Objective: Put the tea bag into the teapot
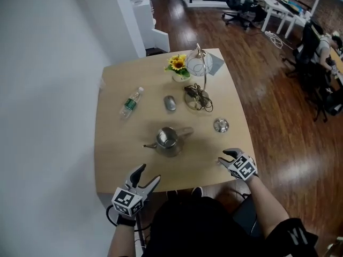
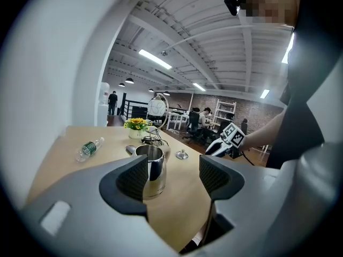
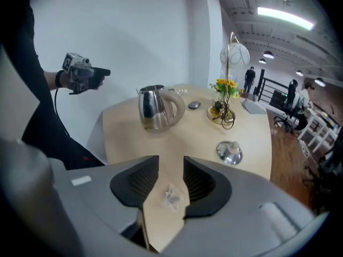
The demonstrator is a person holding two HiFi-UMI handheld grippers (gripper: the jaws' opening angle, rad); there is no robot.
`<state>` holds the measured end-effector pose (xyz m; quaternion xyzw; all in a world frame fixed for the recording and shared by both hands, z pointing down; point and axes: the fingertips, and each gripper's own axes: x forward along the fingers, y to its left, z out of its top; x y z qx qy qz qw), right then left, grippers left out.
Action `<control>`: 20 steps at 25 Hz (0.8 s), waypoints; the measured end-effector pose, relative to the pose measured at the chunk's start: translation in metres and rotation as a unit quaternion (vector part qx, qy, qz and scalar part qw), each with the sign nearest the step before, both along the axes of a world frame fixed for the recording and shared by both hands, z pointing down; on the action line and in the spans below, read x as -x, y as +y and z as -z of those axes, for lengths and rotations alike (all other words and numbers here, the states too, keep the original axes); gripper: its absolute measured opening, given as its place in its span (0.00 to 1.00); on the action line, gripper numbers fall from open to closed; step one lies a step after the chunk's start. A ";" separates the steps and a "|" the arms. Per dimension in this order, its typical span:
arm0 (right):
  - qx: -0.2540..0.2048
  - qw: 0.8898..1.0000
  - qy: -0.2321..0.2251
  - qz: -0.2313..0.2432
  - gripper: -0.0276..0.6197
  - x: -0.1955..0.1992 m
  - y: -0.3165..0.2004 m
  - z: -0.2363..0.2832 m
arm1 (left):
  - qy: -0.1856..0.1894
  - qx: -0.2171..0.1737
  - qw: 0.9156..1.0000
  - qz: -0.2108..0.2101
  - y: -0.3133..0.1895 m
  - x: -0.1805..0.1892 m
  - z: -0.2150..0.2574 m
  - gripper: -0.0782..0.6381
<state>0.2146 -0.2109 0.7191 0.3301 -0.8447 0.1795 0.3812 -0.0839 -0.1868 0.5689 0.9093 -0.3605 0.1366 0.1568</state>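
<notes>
Your right tongs (image 1: 224, 158) stand wide around the tea bag (image 3: 171, 196), which lies loose on the desk (image 1: 115, 149) at its near edge. Your left tongs (image 1: 150, 172) gape empty, near the teapot (image 1: 168, 141).

The wooden table (image 1: 231, 101) bears teapot (image 1: 168, 141), lid (image 1: 221, 125), bottle (image 1: 131, 102), sunflowers (image 1: 178, 65), lamp (image 1: 195, 99) and a tea bag (image 3: 171, 195).

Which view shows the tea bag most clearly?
The right gripper view: the tea bag lies on the table, framed between the open jaws. In the head view and left gripper view I cannot find it.
</notes>
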 end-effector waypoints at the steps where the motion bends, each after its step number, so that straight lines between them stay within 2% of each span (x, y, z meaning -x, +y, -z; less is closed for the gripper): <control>1: 0.015 1.000 0.008 -0.004 0.28 -0.002 0.002 -0.011 | -0.002 0.001 1.000 -0.002 -0.001 0.003 -0.002 0.52; 6: 0.083 0.995 0.054 -0.018 0.28 -0.019 0.018 -0.063 | -0.009 0.013 1.000 -0.007 0.000 0.011 -0.008 0.52; 12: 0.113 0.990 0.053 -0.062 0.28 -0.020 0.021 -0.087 | -0.015 0.014 1.000 0.001 -0.003 0.023 -0.006 0.52; 13: 0.116 0.989 0.052 -0.071 0.25 -0.021 0.022 -0.090 | -0.015 0.015 1.000 0.003 -0.003 0.024 -0.006 0.52; 16: 0.117 0.988 0.042 -0.092 0.08 -0.021 0.020 -0.092 | -0.013 0.012 1.000 0.004 -0.002 0.031 -0.009 0.52; 20: 0.085 0.991 0.026 -0.100 0.06 -0.015 0.007 -0.073 | -0.010 0.014 1.000 0.012 -0.001 0.036 -0.006 0.52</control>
